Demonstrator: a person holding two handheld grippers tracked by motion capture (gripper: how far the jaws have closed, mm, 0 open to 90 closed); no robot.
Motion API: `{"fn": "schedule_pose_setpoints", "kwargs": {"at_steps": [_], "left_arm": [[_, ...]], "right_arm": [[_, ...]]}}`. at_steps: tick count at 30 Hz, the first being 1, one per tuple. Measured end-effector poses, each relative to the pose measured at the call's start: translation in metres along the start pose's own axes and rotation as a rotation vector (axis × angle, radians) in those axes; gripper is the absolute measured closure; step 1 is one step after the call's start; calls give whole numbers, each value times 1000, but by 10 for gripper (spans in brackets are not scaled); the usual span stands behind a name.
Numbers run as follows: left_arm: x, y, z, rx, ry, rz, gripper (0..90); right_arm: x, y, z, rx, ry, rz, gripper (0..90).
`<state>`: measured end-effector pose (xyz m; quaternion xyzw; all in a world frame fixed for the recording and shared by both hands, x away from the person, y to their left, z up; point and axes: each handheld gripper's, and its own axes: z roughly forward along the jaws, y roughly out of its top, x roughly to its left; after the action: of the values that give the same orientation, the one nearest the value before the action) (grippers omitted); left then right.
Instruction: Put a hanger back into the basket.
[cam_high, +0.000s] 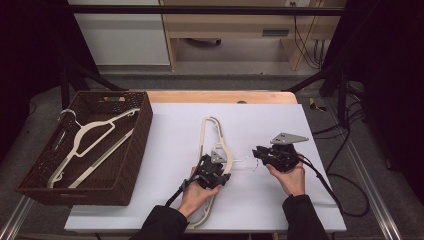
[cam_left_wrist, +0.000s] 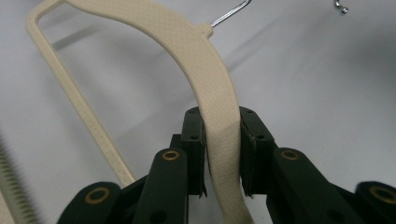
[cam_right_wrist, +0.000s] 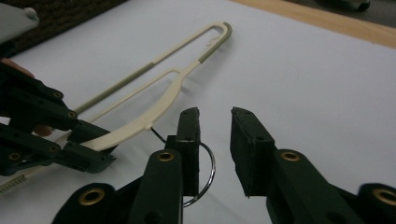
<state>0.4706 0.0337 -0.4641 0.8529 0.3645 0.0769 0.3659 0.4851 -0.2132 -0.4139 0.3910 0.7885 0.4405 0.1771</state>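
A: Where's your cream hanger (cam_high: 216, 150)?
B: On the white sheet (cam_high: 280, 200), right of the wicker basket (cam_high: 142, 125).
A: Your left gripper (cam_left_wrist: 222, 140)?
B: Clamped on its shoulder.
A: The right gripper (cam_right_wrist: 215, 126)?
B: Parted, pads pressing nothing, beside the wire hook (cam_right_wrist: 208, 175).

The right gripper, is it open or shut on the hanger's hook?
Open. In the right gripper view, the right gripper shows a clear gap between its jaws, and the metal hook curves beside the left jaw, unpinched.
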Motion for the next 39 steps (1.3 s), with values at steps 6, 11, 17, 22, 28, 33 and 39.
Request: {"fn": "schedule_pose_setpoints", "kwargs": {"at_steps": [6, 11, 17, 22, 28, 33, 39], "left_arm": [[1, 0, -13, -6, 17, 22, 750], [3, -3, -21, -7, 24, 33, 753], [8, -6, -31, -4, 34, 59, 757], [12, -8, -39, -3, 38, 70, 760], [16, -11, -50, -7, 47, 83, 764], [24, -14, -65, -11, 65, 100, 770], [36, -18, -85, -44, 90, 87, 783]], "right_arm": [[4, 5, -9, -65, 31, -6, 554], [7, 5, -9, -87, 37, -13, 412], [7, 6, -12, -123, 35, -6, 317], [6, 7, -19, -148, 26, -3, 316], [4, 6, -20, -152, 14, -15, 316], [4, 4, -19, -148, 11, -11, 309], [2, 2, -19, -141, 7, -12, 287]]}}
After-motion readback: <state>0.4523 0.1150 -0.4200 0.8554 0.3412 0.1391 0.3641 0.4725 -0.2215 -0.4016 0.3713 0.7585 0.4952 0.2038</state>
